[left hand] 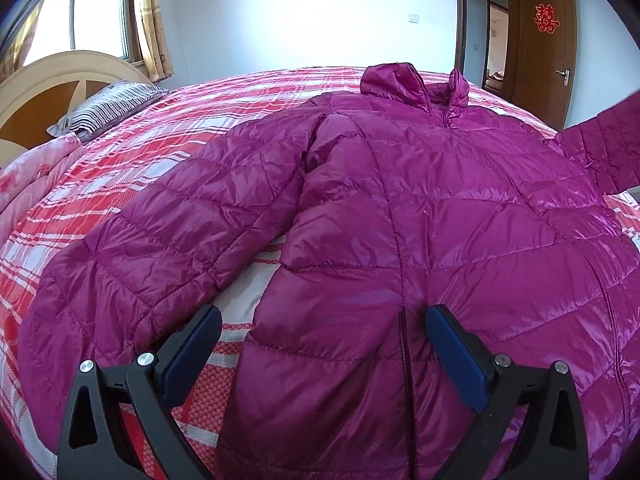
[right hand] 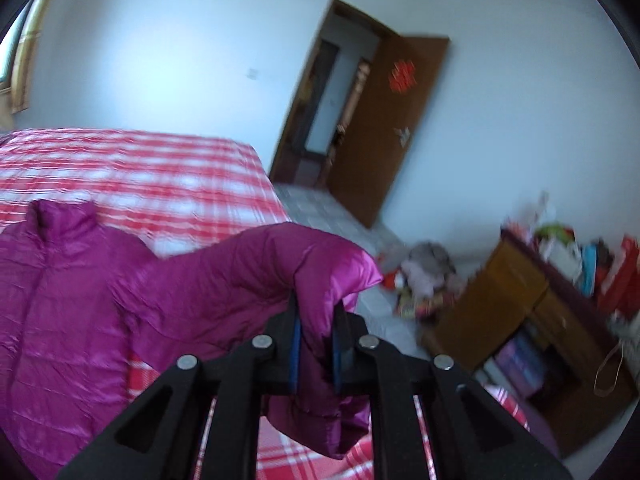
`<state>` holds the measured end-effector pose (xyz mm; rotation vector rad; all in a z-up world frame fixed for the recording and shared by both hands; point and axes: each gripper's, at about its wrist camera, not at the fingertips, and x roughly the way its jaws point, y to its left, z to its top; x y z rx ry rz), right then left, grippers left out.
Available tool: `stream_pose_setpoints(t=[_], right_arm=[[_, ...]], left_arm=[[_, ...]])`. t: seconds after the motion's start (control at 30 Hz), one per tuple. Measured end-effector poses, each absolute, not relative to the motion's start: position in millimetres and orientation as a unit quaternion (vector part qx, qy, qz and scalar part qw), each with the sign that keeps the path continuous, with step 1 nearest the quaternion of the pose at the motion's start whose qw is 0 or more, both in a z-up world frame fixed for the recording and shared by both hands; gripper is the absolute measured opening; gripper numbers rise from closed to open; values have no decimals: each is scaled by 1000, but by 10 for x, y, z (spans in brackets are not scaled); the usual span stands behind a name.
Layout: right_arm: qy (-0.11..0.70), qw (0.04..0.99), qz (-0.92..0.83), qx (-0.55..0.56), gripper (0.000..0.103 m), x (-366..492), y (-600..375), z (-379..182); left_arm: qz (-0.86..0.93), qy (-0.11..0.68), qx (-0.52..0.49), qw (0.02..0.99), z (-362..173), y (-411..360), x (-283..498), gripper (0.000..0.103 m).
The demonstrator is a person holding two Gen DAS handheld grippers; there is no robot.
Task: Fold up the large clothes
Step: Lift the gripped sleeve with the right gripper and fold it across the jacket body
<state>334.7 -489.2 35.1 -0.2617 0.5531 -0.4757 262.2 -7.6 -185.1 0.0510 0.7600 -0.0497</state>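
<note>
A magenta quilted puffer jacket [left hand: 420, 208] lies front up on the red-and-white plaid bed [left hand: 168, 148], collar toward the far side. Its left sleeve [left hand: 160, 240] rests spread on the bed. My left gripper [left hand: 324, 324] hovers open over the jacket's lower hem by the zipper, with nothing between its blue pads. In the right wrist view my right gripper [right hand: 316, 320] is shut on the jacket's right sleeve [right hand: 256, 276], lifted above the bed. That raised sleeve [left hand: 600, 148] also shows at the right edge of the left wrist view.
A striped pillow [left hand: 108, 108] and a pink quilt [left hand: 28, 184] lie by the headboard at left. A brown door [right hand: 384, 128] stands open beyond the bed. A wooden desk [right hand: 520, 320] with clutter and a heap on the floor [right hand: 424, 276] are to the right.
</note>
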Motion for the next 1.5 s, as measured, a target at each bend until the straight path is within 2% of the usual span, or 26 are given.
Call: stream_pose_setpoints(t=[0.4,0.6,0.9,1.27,1.37,1.4,1.43,1.5], right_arm=[[231,934,-136,-237,13,3591,-3713,379],[228,926,-82,-290,13,3788,-3133,164],[263,915,-12,-306,13,4158,-2368,-460],[339,908,36,-245,14,4526,-2014,-1307],[350,912,69,-204,29,4522,-2002,-1353],[353,913,87,-186,50,4505,-2002,-1339],[353,914,110,-165,64,4467,-2020,-1294],[344,919,137,-135,66,4392,-2053,-1183]], left_arm=[[-31,371,14,928,-1858,-46,2620,102],[-32,371,11,928,-1860,-37,2620,102],[-33,371,10,928,-1861,-38,2619,102],[-28,367,18,930,-1865,-72,2602,102],[-27,367,21,930,-1865,-74,2605,102],[-27,369,20,929,-1865,-70,2611,102],[-29,372,17,928,-1866,-59,2620,102],[-34,378,10,925,-1868,-38,2647,102]])
